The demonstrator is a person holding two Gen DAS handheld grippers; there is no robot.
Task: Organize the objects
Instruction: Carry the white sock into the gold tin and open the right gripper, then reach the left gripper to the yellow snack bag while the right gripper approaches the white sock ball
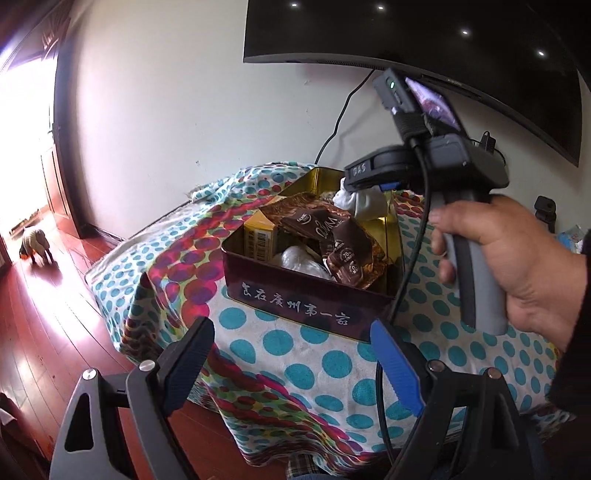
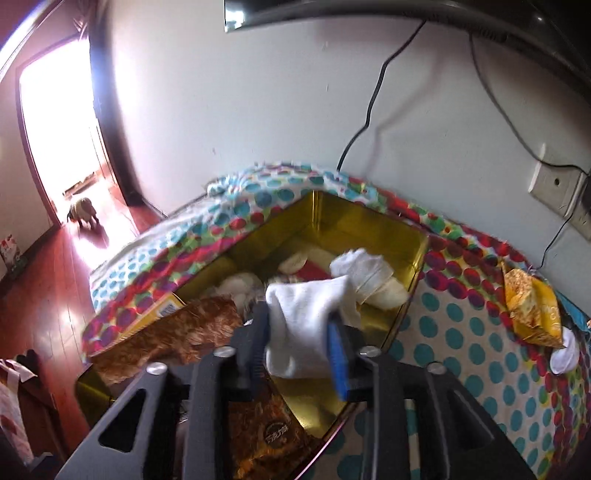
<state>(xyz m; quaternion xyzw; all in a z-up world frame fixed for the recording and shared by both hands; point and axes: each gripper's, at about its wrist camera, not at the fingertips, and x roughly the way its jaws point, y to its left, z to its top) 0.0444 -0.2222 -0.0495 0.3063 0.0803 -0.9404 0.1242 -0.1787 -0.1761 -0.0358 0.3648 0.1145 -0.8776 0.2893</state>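
A dark red tin box (image 1: pixel 295 299) with a gold inside (image 2: pixel 332 221) stands open on a table with a dotted cloth (image 1: pixel 295 369). It holds a brown snack bag (image 1: pixel 332 229), a yellow carton (image 1: pixel 258 240) and white wrapped items. My right gripper (image 2: pixel 299 332) is shut on a white sock (image 2: pixel 306 314) and holds it above the box; from the left wrist view the sock (image 1: pixel 364 201) hangs under that gripper. My left gripper (image 1: pixel 291 362) is open and empty, in front of the box near the table's front edge.
A yellow snack packet (image 2: pixel 532 310) and a white round item (image 2: pixel 565 354) lie on the cloth right of the box. A TV (image 1: pixel 406 33) hangs on the wall above, cables run down. A small dog (image 1: pixel 35 243) stands at the bright doorway, left.
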